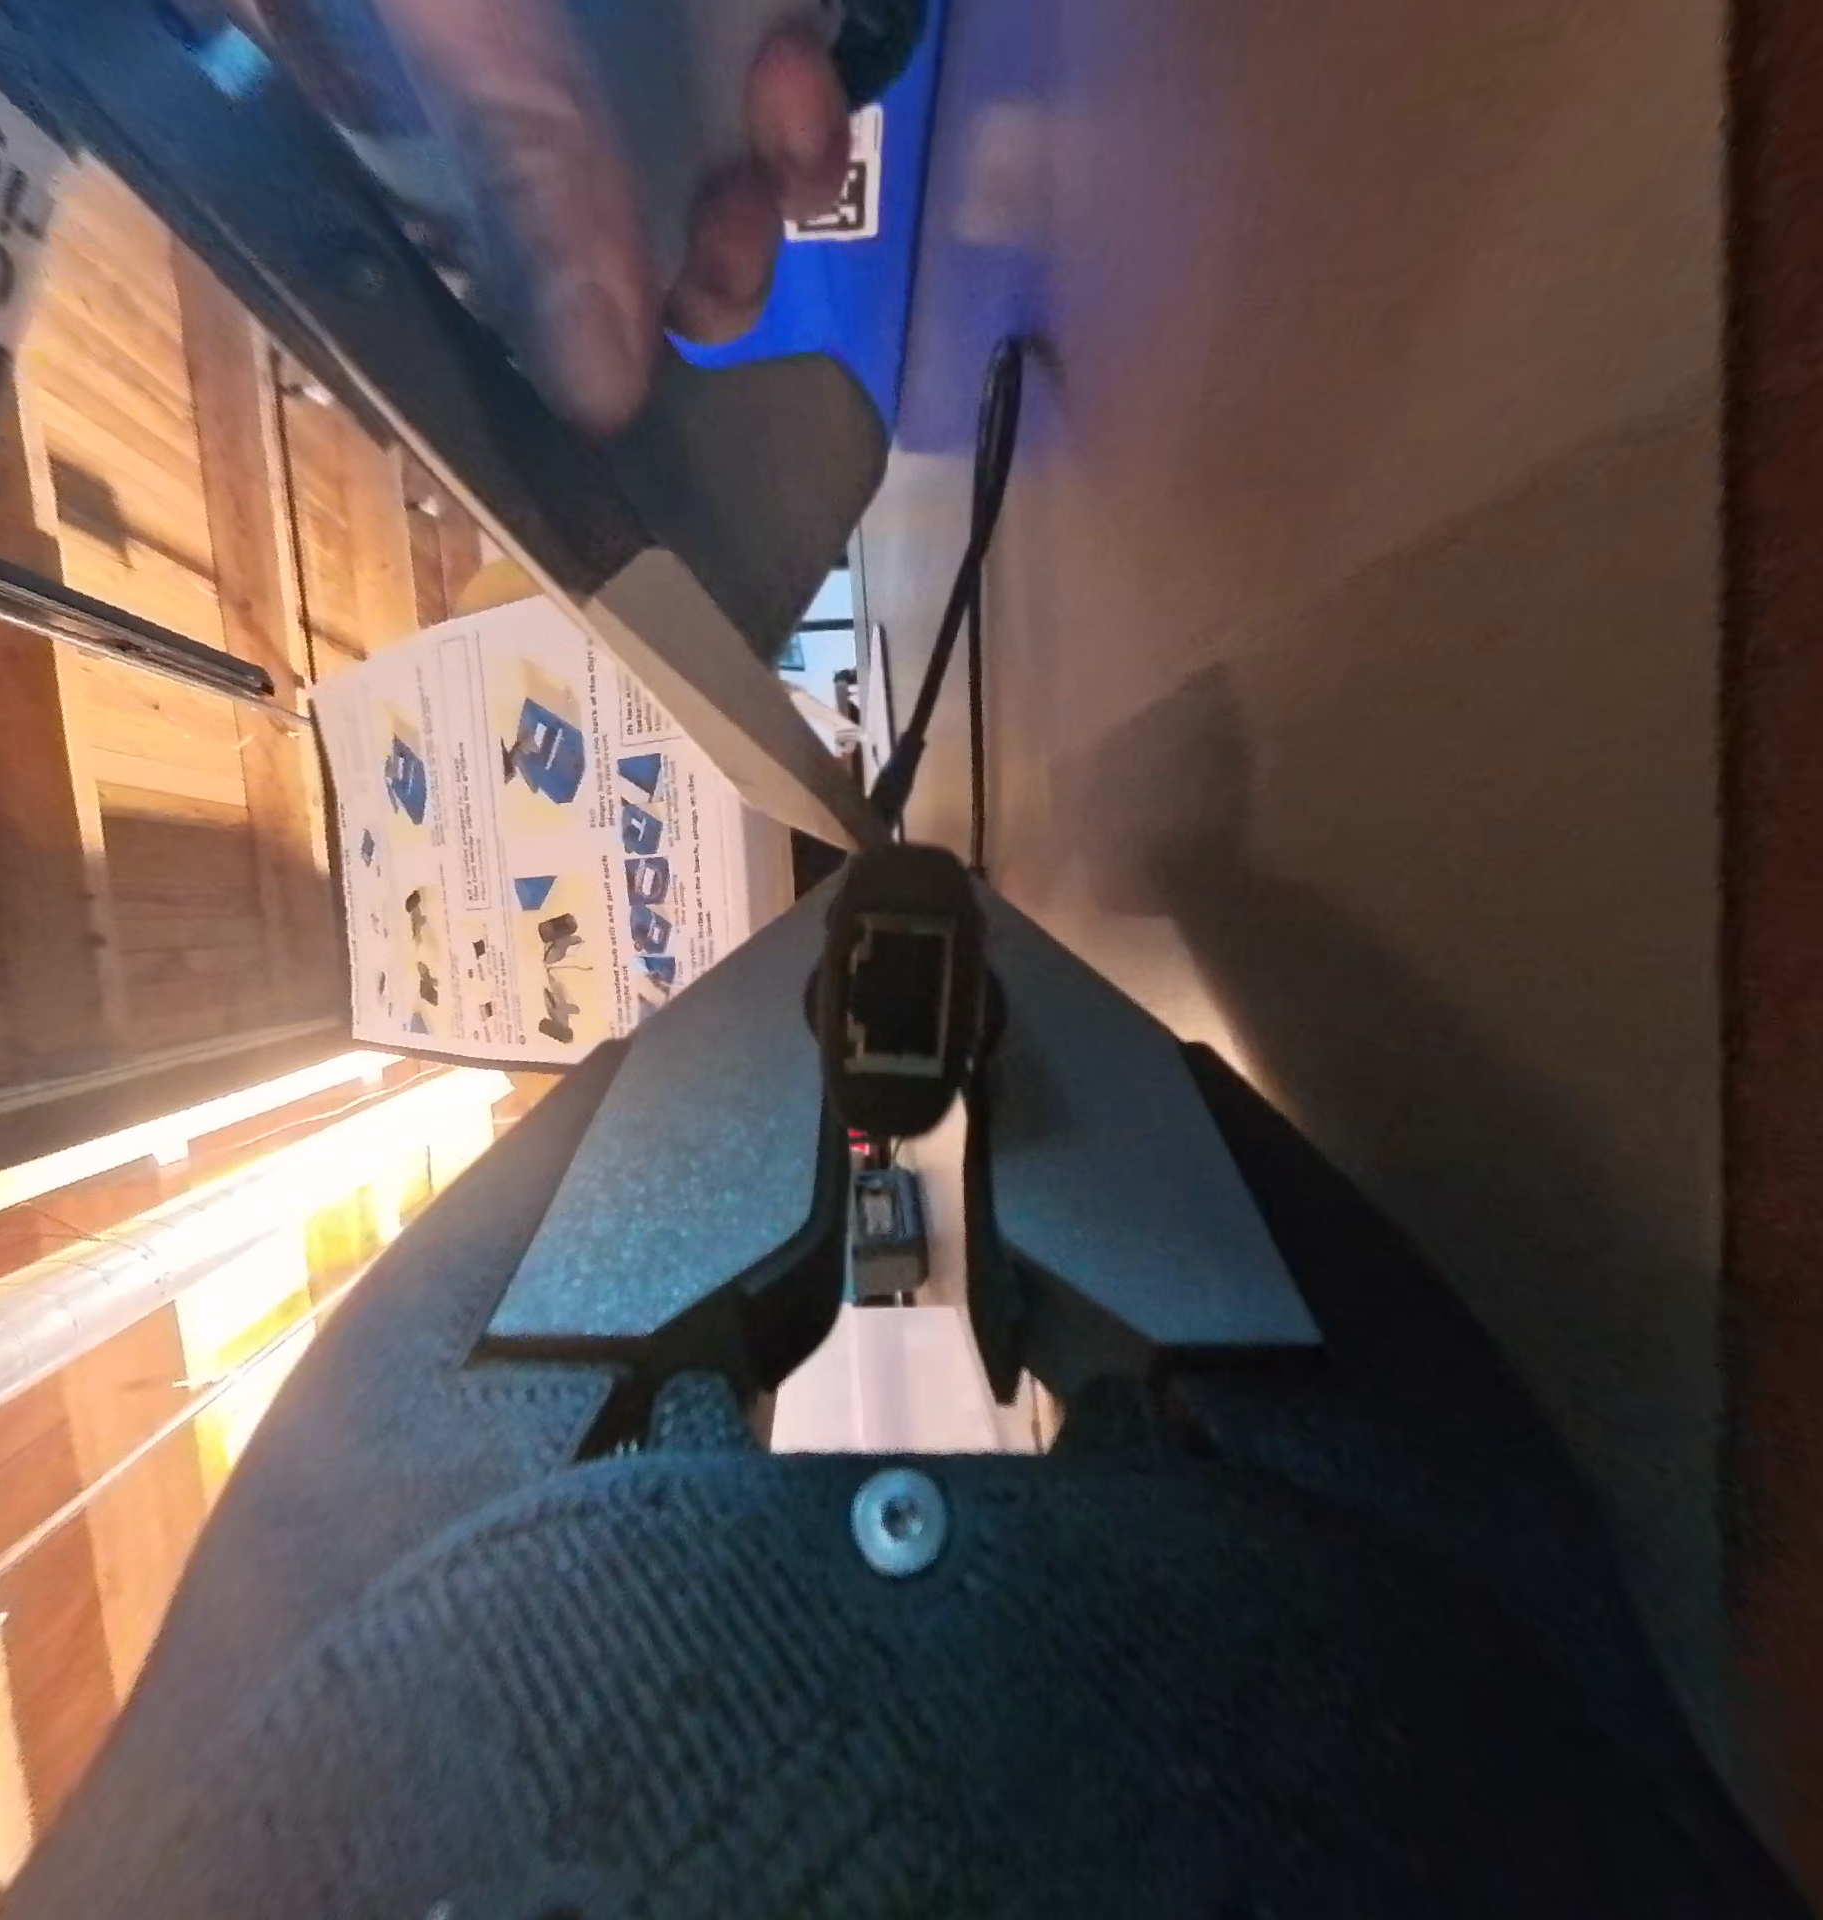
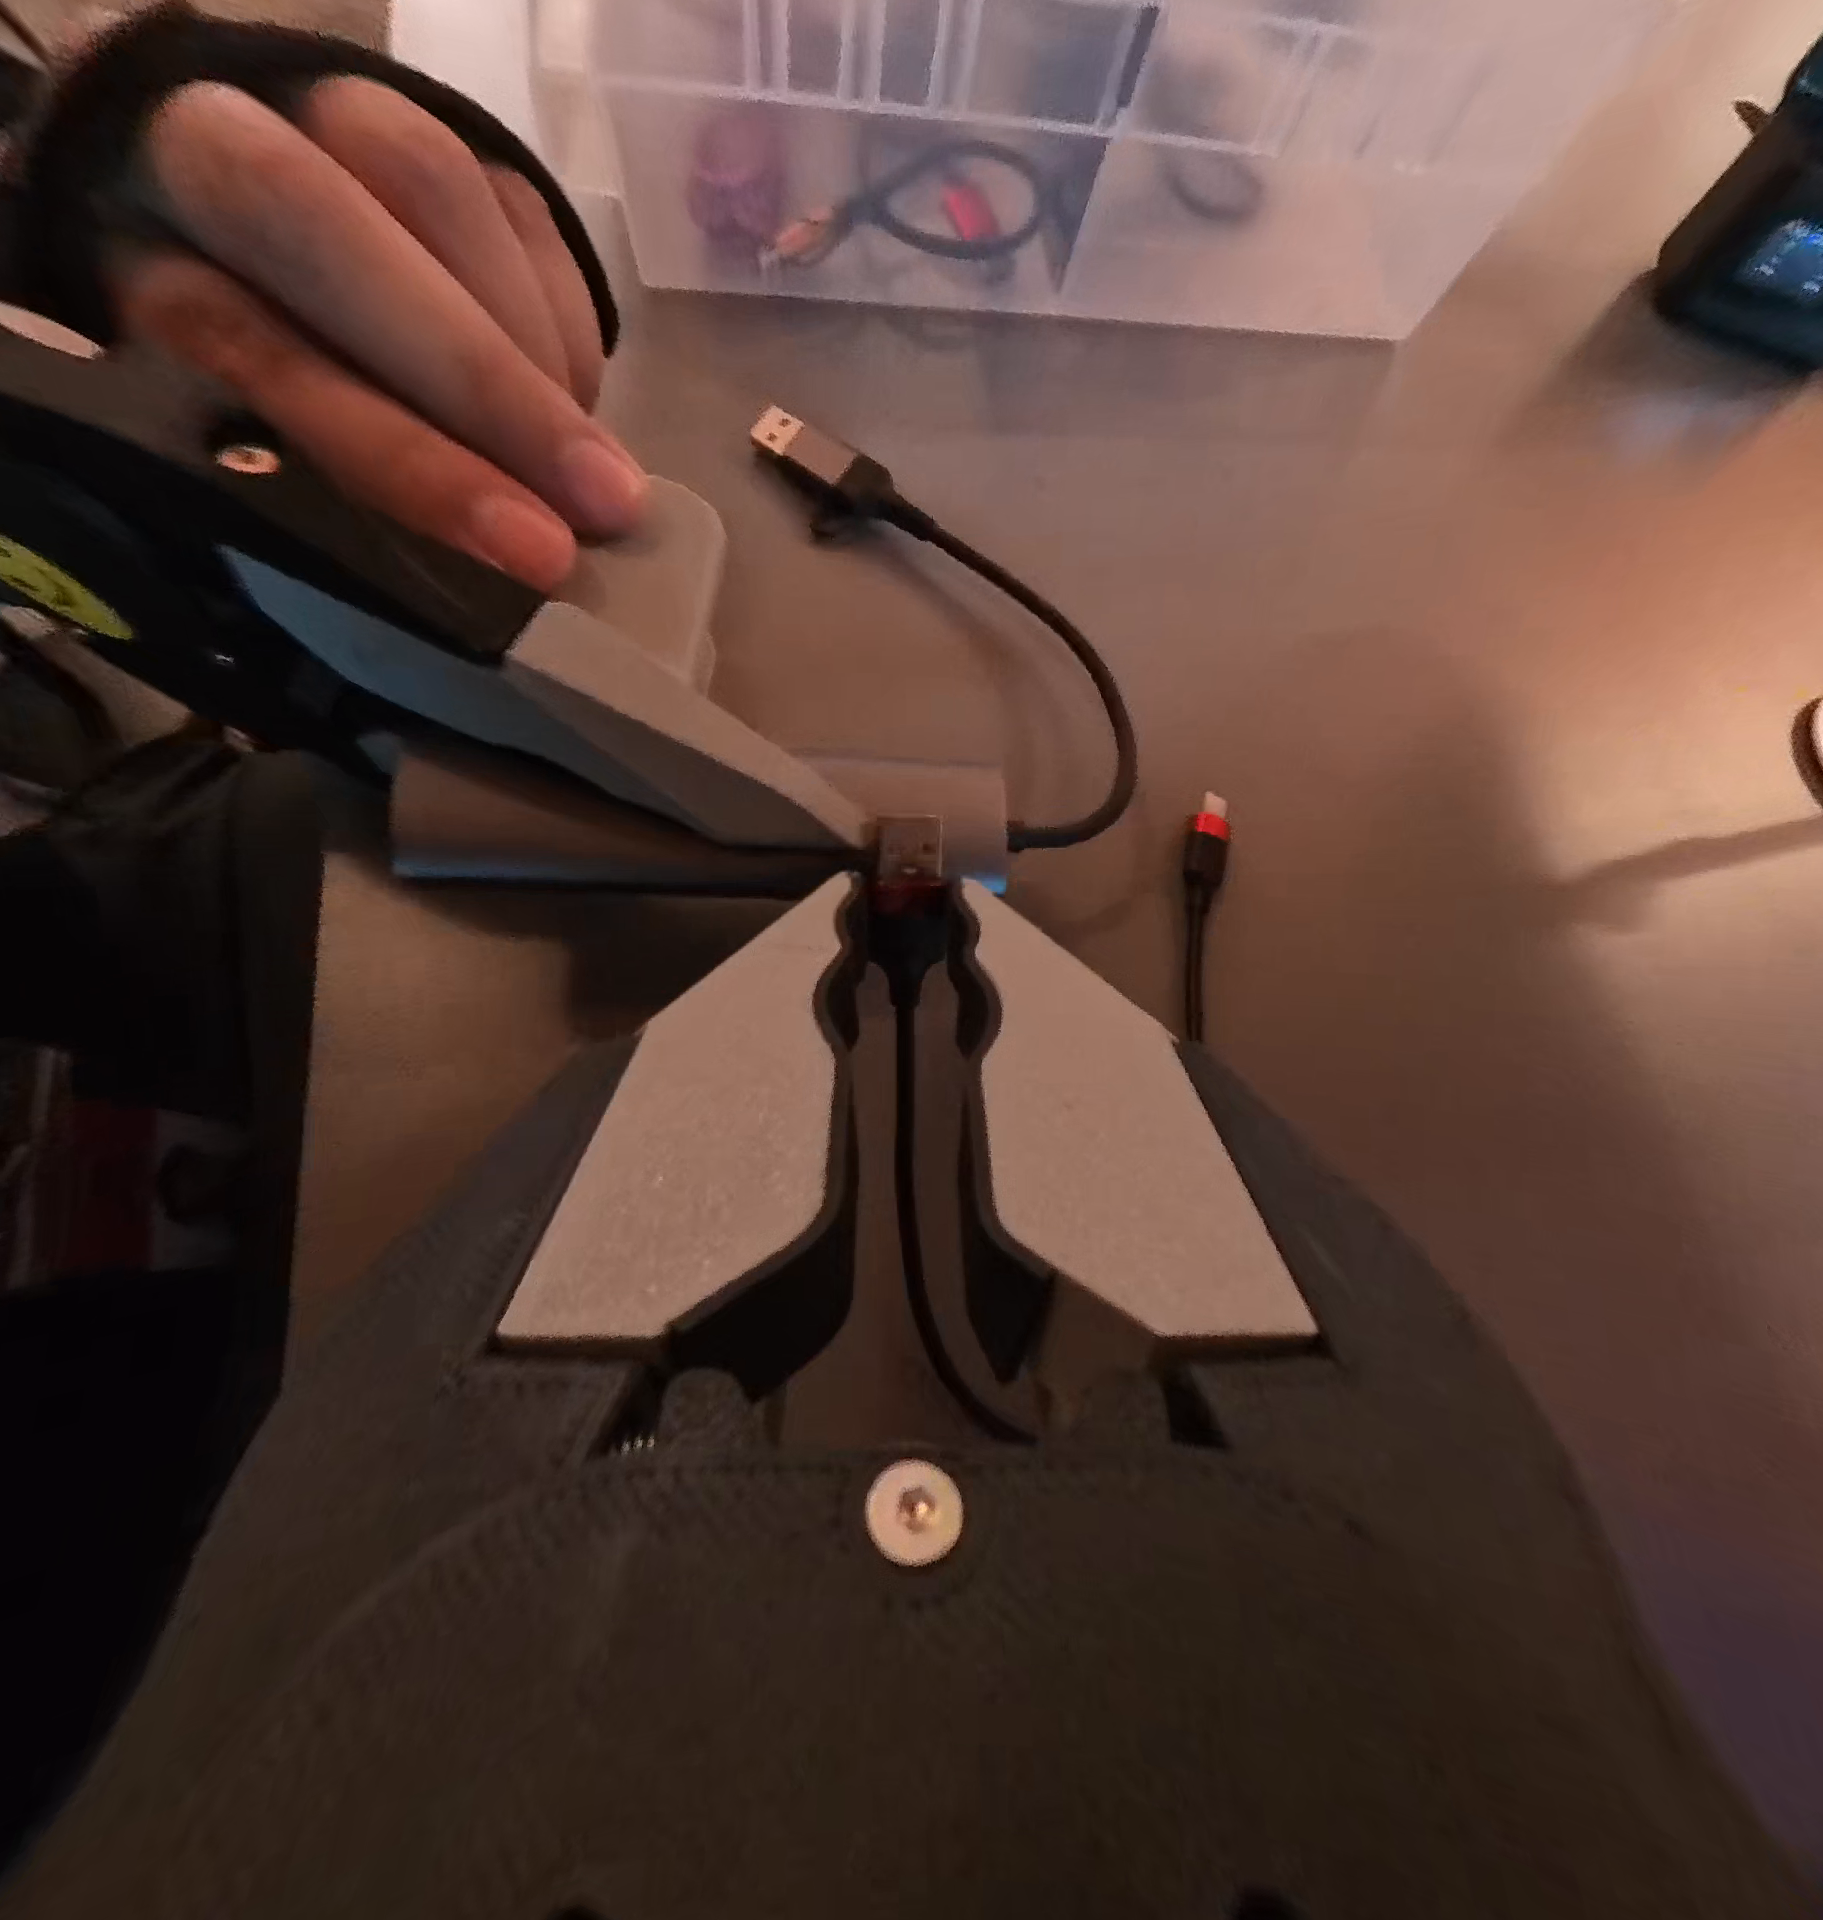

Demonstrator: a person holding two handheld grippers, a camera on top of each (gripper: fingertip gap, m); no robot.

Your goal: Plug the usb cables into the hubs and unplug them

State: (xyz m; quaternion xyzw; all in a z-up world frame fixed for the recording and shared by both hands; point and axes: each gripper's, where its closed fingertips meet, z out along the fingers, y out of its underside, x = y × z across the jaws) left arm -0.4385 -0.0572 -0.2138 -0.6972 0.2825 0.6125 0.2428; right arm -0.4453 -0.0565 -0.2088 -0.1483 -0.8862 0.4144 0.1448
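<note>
A clear plastic compartment organiser [image 2: 1000, 156] stands at the far edge of the grey table [image 2: 1458, 623], holding coiled cables. A dark device with a small lit screen [image 2: 1790, 249] sits far right. An illustrated instruction sheet [image 1: 512, 831] hangs against wood panelling [image 1: 138, 520].

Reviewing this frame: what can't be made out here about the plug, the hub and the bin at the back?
- Right wrist view: whether the USB plug has entered the hub; the port is hidden behind the plug and the left gripper.
- Left wrist view: the hub's side ports; only its end socket faces the camera.
- Right wrist view: the clear bin's contents, blurred.
</note>
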